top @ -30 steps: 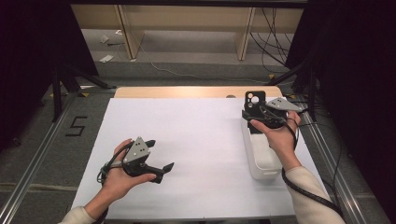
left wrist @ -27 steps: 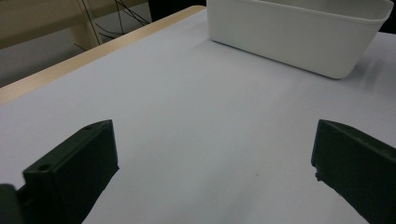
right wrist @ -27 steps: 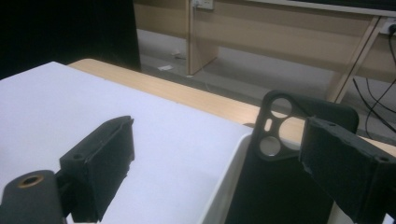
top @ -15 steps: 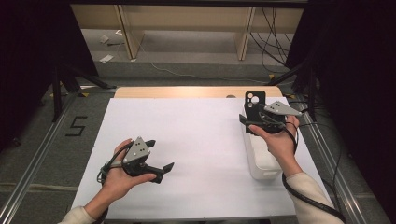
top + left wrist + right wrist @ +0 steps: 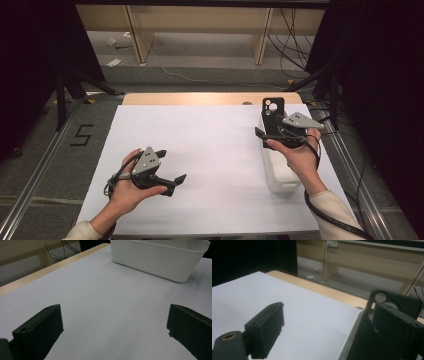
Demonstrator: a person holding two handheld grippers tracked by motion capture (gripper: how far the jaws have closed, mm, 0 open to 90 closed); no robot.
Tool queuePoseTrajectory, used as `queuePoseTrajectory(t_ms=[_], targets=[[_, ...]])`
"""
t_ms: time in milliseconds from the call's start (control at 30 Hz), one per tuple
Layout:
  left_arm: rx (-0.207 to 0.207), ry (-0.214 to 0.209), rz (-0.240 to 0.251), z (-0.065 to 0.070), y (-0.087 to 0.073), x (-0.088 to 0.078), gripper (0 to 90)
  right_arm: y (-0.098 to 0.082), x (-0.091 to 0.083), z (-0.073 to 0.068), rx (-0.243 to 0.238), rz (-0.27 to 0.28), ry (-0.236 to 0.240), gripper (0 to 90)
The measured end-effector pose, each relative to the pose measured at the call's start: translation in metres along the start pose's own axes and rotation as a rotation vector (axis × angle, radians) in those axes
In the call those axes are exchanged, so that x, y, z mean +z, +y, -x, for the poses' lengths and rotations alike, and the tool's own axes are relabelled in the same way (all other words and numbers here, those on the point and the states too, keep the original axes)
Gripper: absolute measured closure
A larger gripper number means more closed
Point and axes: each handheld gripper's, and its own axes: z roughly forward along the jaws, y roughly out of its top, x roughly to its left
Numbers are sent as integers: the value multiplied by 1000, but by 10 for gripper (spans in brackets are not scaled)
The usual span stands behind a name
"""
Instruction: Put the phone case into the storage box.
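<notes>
Your right gripper [image 5: 266,134] has slid toward the phone case [image 5: 273,114] standing in the white bin [image 5: 280,176]; nothing is grabbed yet. Left gripper [image 5: 113,327] rests wide open, empty. Right gripper view: open jaws, case [image 5: 397,302] behind one jaw.

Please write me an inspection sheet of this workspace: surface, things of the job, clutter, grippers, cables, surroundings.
Surface: white table top with a wooden strip along its far edge, bare in the middle.
Job's things: black phone case standing in the far end of the white bin, at the table's right side.
Clutter: nothing seen on the table.
Grippers: left gripper low over the table's near left, jaws wide apart, nothing between them; right gripper over the bin, jaws open, one beside the case, grip not confirmed.
Cables: one trailing from each gripper; loose cables on the floor beyond the table.
Surroundings: wooden furniture legs, paper scraps on the floor, a "5" mark at the left.
</notes>
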Motion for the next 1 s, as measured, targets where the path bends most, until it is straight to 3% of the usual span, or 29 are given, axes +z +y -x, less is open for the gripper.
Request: queuePoseTrajectory(t_ms=[1000], targets=[[-2,2,2,-1,0,-1,0,-8,-11,-21,-32,-4,117,132]])
